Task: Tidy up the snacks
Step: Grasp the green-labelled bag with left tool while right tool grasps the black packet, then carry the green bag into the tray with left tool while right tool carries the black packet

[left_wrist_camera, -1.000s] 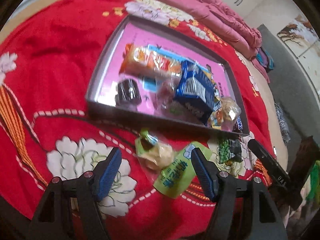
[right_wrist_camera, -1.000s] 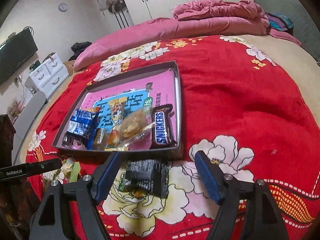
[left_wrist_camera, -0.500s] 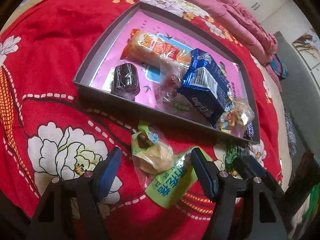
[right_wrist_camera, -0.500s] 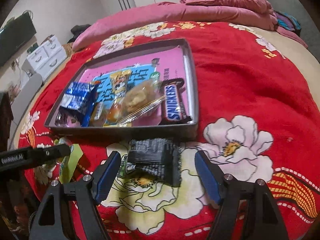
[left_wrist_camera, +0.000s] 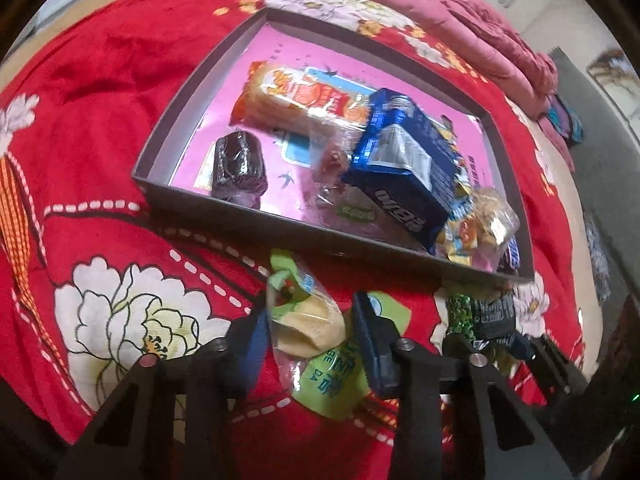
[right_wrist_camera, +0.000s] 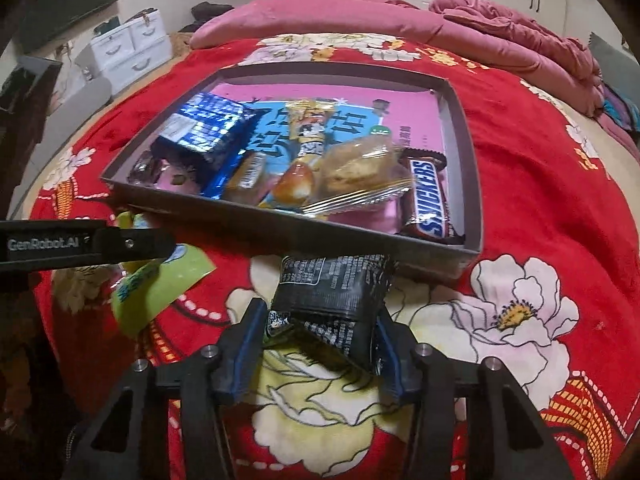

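Note:
A grey tray (left_wrist_camera: 256, 222) with a pink floor lies on the red bed and holds several snacks, among them a blue packet (left_wrist_camera: 404, 164) and a Snickers bar (right_wrist_camera: 430, 198). My left gripper (left_wrist_camera: 310, 334) is shut on a clear packet with a yellow cake (left_wrist_camera: 308, 320), which lies over a green packet (left_wrist_camera: 336, 380) just in front of the tray. My right gripper (right_wrist_camera: 318, 330) is shut on a black packet (right_wrist_camera: 332, 292) at the tray's near wall (right_wrist_camera: 280, 232). The left gripper's arm (right_wrist_camera: 80, 244) shows in the right wrist view.
The red flowered blanket (right_wrist_camera: 540, 160) covers the bed around the tray. A pink quilt (right_wrist_camera: 500, 36) is bunched at the far side. White drawers (right_wrist_camera: 128, 48) stand beyond the bed at the left.
Both grippers moved forward and down and closed: the left onto the clear cake packet, the right onto the black packet. Both were open before.

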A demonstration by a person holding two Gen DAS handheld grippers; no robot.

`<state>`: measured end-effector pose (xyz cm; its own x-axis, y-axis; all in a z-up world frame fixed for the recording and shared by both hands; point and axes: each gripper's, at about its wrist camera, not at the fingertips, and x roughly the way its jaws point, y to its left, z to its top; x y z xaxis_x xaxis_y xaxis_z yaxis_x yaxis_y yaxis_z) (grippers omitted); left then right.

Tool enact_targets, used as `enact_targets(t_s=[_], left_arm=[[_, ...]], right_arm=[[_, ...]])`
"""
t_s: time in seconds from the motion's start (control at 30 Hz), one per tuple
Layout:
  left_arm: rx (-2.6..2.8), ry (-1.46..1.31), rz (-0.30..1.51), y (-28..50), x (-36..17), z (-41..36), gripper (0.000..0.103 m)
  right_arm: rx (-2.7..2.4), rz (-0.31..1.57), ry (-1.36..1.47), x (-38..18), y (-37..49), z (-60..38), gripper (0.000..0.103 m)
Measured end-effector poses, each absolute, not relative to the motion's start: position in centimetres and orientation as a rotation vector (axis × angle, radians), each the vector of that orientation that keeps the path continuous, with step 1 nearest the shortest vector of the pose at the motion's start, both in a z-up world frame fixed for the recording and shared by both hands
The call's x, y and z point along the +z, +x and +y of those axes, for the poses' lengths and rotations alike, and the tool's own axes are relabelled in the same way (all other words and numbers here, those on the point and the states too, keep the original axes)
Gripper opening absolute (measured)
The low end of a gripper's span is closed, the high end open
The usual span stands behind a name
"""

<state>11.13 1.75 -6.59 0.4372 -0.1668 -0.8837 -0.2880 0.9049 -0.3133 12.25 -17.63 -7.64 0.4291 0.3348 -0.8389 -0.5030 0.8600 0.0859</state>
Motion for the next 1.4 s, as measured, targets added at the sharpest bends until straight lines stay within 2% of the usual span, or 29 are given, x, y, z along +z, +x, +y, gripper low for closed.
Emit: enact_targets(t_s=[0.13, 0.2, 0.47, 0.83, 1.03, 1.4], left_arm=[[0.041, -0.435, 1.113, 10.2, -5.9, 1.9, 0.036], [0.022, -0.442, 1.113, 9.9, -5.5, 2.1, 0.036], [0.01, -0.416, 1.068, 9.1, -3.7, 2.7, 0.036], [0.035, -0.393, 0.958, 8.7, -0.1, 4.0, 0.036], [0.078, -0.359, 0.899, 9.5, 1.4, 4.9, 0.036], [0.135, -0.314, 0.876, 11.5, 1.5, 5.8, 0.036]], right_arm=[[0.58, 0.962, -0.158, -6.3, 11.5, -17.7, 0.047], [0.602, 0.935, -0.15, -5.7, 11.2, -17.6, 0.04], [0.617, 0.949, -0.148, -5.9, 11.5, -17.3, 0.04], [0.646, 0.784, -0.01, -2.3, 11.6, -19.4, 0.039], [0.61, 0.766, 0.047, -1.8, 12.7, -20.7, 0.039], [0.55, 0.751, 0.088, -1.7, 14.1, -22.0, 0.039]])
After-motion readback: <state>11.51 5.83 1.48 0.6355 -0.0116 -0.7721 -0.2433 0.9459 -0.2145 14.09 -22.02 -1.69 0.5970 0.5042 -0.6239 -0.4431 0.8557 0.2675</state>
